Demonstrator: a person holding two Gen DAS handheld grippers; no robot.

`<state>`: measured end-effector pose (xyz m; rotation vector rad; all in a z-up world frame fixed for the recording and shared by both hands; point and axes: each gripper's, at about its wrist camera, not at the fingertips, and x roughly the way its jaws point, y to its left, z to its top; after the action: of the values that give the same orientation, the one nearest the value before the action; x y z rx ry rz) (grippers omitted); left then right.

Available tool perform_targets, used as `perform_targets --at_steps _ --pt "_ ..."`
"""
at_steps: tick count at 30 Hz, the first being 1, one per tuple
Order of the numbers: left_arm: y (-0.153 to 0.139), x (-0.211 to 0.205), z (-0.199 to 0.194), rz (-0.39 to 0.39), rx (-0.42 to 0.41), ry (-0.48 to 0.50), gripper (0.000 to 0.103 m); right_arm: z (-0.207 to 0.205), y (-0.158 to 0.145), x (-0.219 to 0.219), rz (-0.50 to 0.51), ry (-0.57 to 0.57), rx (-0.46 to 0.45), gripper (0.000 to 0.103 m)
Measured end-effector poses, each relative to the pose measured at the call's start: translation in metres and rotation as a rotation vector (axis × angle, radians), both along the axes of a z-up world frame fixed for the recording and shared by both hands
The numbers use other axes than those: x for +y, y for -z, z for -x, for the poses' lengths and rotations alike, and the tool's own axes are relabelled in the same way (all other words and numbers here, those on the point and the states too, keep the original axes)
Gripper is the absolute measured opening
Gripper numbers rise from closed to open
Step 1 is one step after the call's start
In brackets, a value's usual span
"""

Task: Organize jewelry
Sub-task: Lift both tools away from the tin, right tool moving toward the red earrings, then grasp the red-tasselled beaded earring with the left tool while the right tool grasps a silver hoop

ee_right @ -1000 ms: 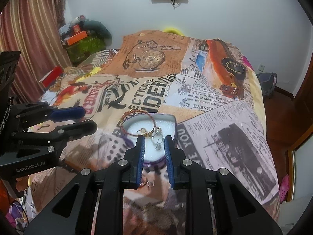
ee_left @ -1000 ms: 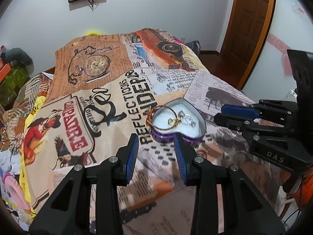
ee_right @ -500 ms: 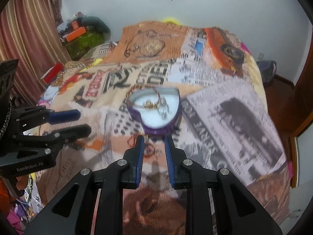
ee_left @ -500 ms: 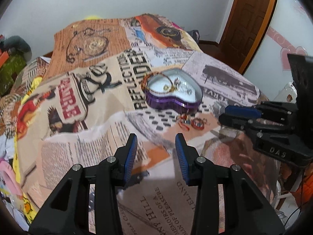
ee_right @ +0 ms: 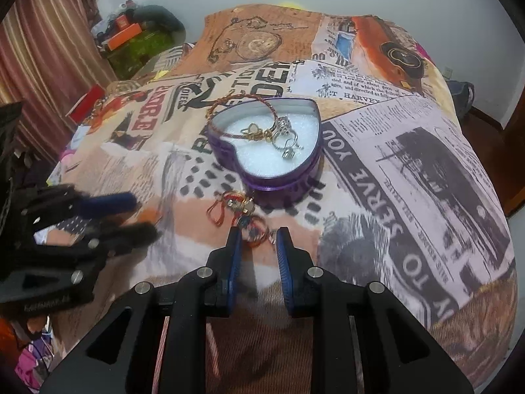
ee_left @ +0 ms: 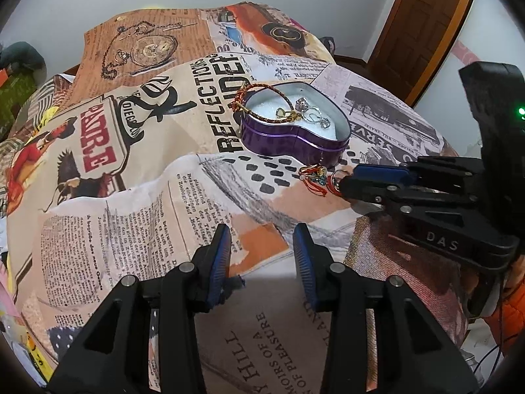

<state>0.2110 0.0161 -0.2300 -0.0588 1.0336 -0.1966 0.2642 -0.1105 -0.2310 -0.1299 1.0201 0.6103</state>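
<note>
Spread across the bed (ee_left: pixel 137 197) is a collage-print blanket of old newspaper headlines, a pocket watch and a vintage car, with a white wall behind and a wooden door (ee_left: pixel 423 23) at 1 o'clock in your left wrist view.

Your target container, the purple heart-shaped tin (ee_right: pixel 267 144), sits open near the middle of the bed, at about 12 o'clock from your right tool. It already holds a braided red-and-gold bracelet (ee_right: pixel 242 105) draped over its rim at 10 o'clock, plus gold charms and silver rings (ee_right: pixel 287 138) on the white padding inside. Its lid is off, presumably so pieces can be dropped straight in.

Loose jewelry, a tangle of red cord and small rings (ee_right: pixel 239 210), lies on the blanket just in front of the tin's point, not yet put away.

Your right tool (ee_right: pixel 258 239) is tipped downward right at that cluster, jaws parted only narrowly and gripping nothing; a ring (ee_right: pixel 257 229) shows in the gap between the tips. That narrow gap suits such small pieces.

Your left tool (ee_left: pixel 261 246) hovers over bare blanket at about 7 o'clock from the tin, released and empty, well apart from the jewelry, likely kept clear so the right has room.
</note>
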Motion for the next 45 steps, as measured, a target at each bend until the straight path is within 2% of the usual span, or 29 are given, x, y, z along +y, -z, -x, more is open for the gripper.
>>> perform_targets --at_steps 7,10,17,21,31,39,40,43,45 --pt "0.002 0.0 -0.002 0.008 -0.009 0.001 0.039 0.004 0.001 0.006 -0.009 -0.043 0.007 0.019" --pt "0.003 0.0 -0.003 0.005 -0.012 0.001 0.039 0.006 0.002 0.012 0.016 -0.058 -0.021 0.019" --pt "0.002 -0.002 -0.003 -0.004 -0.014 0.006 0.039 -0.004 0.006 0.009 -0.018 -0.039 -0.014 0.019" --pt "0.001 -0.004 -0.005 0.01 -0.011 0.007 0.039 0.001 0.004 0.008 -0.019 -0.042 -0.042 0.018" --pt "-0.005 -0.022 -0.022 0.023 -0.024 0.034 0.039 0.004 -0.008 -0.023 -0.069 0.016 -0.061 0.018" --pt "0.005 -0.039 -0.038 0.016 -0.004 0.054 0.039 0.0 -0.009 -0.048 -0.09 0.064 -0.052 0.017" --pt "0.006 -0.042 -0.037 0.003 -0.009 0.058 0.038 0.0 -0.009 -0.049 -0.092 0.066 -0.051 0.017" --pt "0.01 -0.046 -0.037 -0.045 -0.014 0.069 0.026 -0.001 -0.008 -0.051 -0.1 0.069 -0.048 0.017" --pt "0.011 -0.043 -0.038 -0.04 -0.014 0.064 0.011 -0.002 -0.009 -0.051 -0.1 0.066 -0.05 0.017"
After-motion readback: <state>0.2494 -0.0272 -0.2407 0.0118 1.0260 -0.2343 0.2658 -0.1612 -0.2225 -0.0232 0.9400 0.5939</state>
